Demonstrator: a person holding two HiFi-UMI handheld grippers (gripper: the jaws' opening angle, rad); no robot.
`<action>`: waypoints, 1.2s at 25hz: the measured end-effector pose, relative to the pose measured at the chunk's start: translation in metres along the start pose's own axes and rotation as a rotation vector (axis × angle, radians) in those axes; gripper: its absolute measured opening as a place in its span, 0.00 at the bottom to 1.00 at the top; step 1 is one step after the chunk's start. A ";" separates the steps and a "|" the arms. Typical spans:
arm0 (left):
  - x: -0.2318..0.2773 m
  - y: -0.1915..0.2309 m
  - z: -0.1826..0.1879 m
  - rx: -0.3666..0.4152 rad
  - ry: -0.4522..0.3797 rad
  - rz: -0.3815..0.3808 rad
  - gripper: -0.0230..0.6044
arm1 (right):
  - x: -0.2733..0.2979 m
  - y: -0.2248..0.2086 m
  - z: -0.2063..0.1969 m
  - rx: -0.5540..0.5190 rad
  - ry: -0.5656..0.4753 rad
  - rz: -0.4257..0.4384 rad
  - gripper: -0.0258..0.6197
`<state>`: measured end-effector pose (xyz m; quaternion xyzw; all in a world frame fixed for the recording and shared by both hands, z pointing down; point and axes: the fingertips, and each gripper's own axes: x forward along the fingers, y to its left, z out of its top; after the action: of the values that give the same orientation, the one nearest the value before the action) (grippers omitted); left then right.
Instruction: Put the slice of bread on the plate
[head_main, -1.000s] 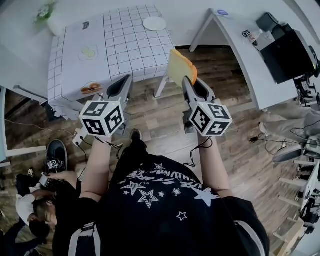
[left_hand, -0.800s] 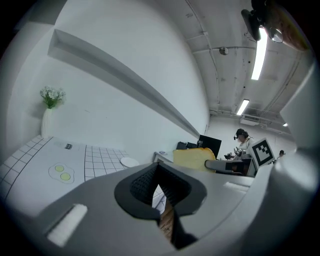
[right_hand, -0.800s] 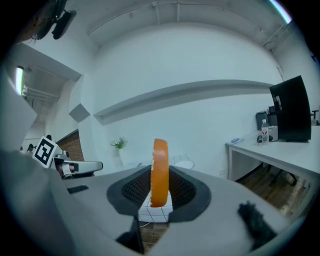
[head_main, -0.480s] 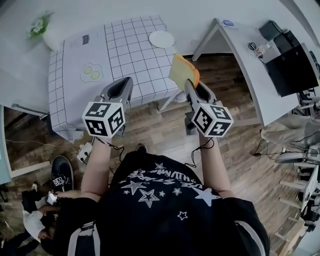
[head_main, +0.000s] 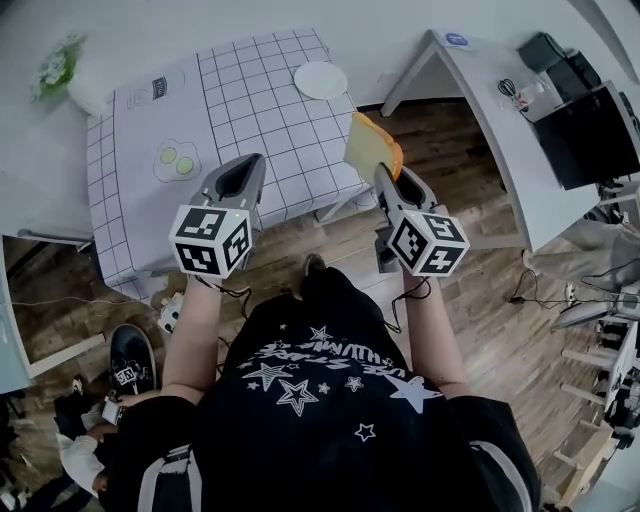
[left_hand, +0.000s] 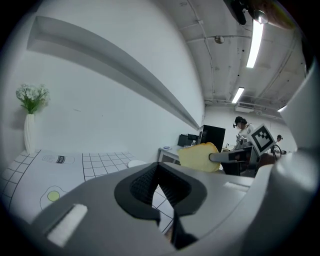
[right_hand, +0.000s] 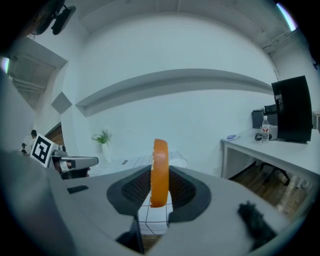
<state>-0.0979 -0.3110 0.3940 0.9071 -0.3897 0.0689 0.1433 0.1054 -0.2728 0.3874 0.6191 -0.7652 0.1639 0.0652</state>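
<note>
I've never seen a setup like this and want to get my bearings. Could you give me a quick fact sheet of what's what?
Person: faces the table, a gripper in each hand
Right gripper: fingers closed on the bread slice, held on edge
Left gripper: fingers shut, nothing between them
Plate: white, empty, near the table's far edge
Table cover: white checked cloth
Also on table: fried-egg shape
Bread on plate: not yet
</note>
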 end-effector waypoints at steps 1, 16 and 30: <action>0.003 -0.003 -0.001 0.004 0.002 -0.006 0.05 | 0.002 -0.003 -0.001 0.004 -0.001 0.001 0.19; 0.082 0.055 0.013 -0.059 0.059 0.083 0.05 | 0.133 -0.032 0.030 -0.011 0.035 0.113 0.19; 0.182 0.081 0.026 -0.075 0.127 0.097 0.05 | 0.246 -0.085 0.040 -0.156 0.135 0.149 0.19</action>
<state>-0.0315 -0.4979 0.4291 0.8750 -0.4255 0.1185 0.1984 0.1363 -0.5291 0.4393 0.5411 -0.8135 0.1496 0.1519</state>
